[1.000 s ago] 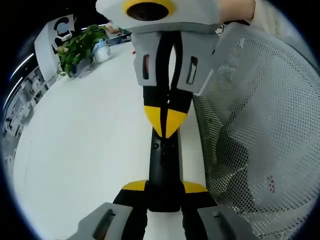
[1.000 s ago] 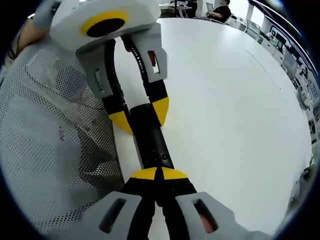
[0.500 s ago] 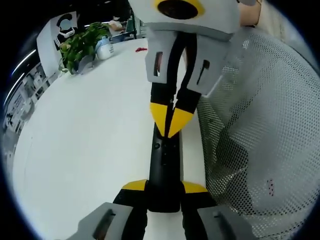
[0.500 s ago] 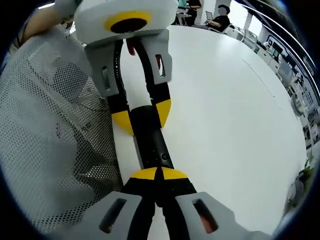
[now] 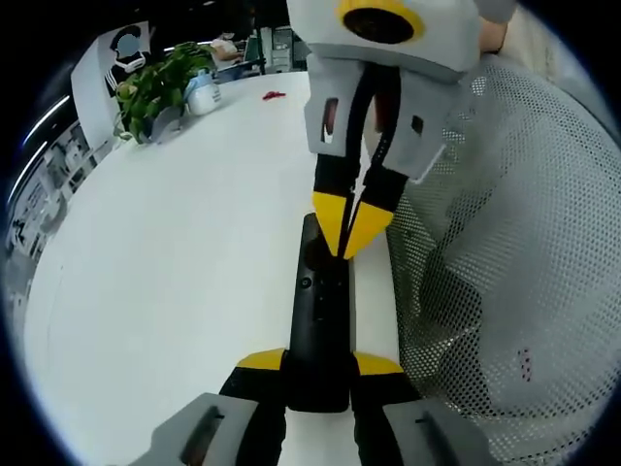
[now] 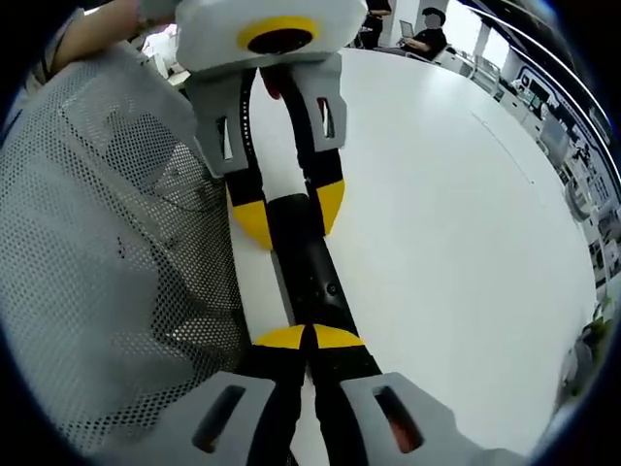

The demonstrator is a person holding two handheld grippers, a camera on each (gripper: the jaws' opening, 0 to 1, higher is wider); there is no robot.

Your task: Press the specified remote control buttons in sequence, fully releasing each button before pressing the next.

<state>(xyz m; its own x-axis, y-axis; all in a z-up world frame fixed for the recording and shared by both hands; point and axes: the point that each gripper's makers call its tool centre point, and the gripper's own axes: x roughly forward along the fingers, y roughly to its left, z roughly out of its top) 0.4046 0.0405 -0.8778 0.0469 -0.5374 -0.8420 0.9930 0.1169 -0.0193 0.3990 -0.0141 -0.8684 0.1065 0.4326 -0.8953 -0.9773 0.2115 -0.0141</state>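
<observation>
A black remote control (image 5: 320, 316) lies lengthwise on the white table (image 5: 165, 272). My left gripper (image 5: 320, 364) is shut on its near end, one yellow-tipped jaw on each long side. My right gripper (image 5: 349, 231) comes down from above, shut, its joined yellow tips on the remote's far half near the right edge. In the right gripper view, my right gripper (image 6: 310, 337) has its tips together on the top face of the remote (image 6: 312, 277). Beyond it, the left gripper (image 6: 289, 214) clamps the far end.
A person's white mesh garment (image 5: 505, 291) borders the table right beside the remote (image 6: 107, 252). At the far table edge stand a potted plant (image 5: 155, 92), a white bottle (image 5: 199, 97) and a small red thing (image 5: 274, 95). People sit at a distant desk (image 6: 427, 24).
The shut right gripper has shifted across the remote toward the mesh side, uncovering the remote's far end. The left gripper keeps its hold.
</observation>
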